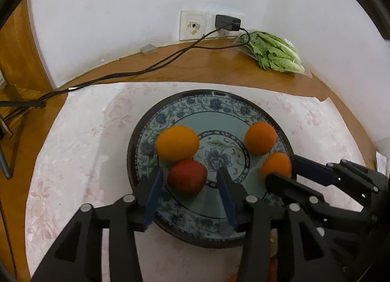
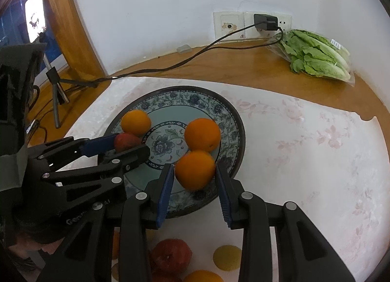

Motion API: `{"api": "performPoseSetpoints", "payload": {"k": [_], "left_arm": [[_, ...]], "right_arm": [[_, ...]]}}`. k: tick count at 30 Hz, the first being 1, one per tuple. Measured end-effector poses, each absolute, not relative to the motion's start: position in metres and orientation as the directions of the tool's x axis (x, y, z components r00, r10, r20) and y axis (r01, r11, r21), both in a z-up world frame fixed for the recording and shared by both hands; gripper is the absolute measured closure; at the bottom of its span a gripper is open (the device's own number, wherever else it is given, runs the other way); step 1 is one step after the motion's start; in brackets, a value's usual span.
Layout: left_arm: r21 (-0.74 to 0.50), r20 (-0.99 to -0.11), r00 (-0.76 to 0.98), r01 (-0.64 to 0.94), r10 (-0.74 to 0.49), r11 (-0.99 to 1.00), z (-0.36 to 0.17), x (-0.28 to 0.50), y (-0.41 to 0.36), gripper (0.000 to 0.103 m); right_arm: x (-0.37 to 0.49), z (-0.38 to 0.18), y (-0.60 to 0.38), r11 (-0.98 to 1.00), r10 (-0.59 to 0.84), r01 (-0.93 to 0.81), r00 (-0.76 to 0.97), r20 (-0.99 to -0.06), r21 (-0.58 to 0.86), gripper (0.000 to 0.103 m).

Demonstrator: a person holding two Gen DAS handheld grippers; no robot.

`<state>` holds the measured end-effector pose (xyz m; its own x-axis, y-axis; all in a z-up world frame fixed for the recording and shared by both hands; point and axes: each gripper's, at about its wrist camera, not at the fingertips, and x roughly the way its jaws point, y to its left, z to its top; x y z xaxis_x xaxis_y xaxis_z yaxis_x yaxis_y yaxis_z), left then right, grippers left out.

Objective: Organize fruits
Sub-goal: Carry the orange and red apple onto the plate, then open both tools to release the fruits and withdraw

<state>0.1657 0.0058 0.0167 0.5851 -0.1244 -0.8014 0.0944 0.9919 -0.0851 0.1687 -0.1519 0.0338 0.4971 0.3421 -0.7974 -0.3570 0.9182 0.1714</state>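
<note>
I judge I'm placing fruit onto the plate [image 1: 243, 109]; my left tool [image 1: 189, 184] straddles the red apple [image 1: 187, 176], jaws wide, not gripping; my right tool [image 2: 195, 179] brackets an orange [image 2: 195, 169], contact unclear; next, withdraw cleanly.

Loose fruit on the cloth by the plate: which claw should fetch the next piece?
Right, probably. The loose red apple and yellow fruit lie just below the right claw, which brackets an orange over the plate. The left claw straddles the plate's red apple, farther off.
</note>
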Motion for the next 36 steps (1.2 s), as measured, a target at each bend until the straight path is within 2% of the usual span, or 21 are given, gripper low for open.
{"api": "performPoseSetpoints", "payload": {"k": [24, 36], "left_arm": [[-0.081, -0.807, 0.578, 0.093, -0.12, 0.992, 0.059, 0.094, 0.006, 0.045], [-0.111, -0.819, 0.559, 0.067, -0.13, 0.992, 0.051, 0.06, 0.011, 0.045]], "right_arm": [[0.107, 0.073, -0.169, 0.909, 0.383, -0.356, 0.513, -0.768, 0.215, 0.061], [0.074, 0.073, -0.192, 0.923, 0.367, -0.305, 0.516, -0.774, 0.235, 0.061]]}}
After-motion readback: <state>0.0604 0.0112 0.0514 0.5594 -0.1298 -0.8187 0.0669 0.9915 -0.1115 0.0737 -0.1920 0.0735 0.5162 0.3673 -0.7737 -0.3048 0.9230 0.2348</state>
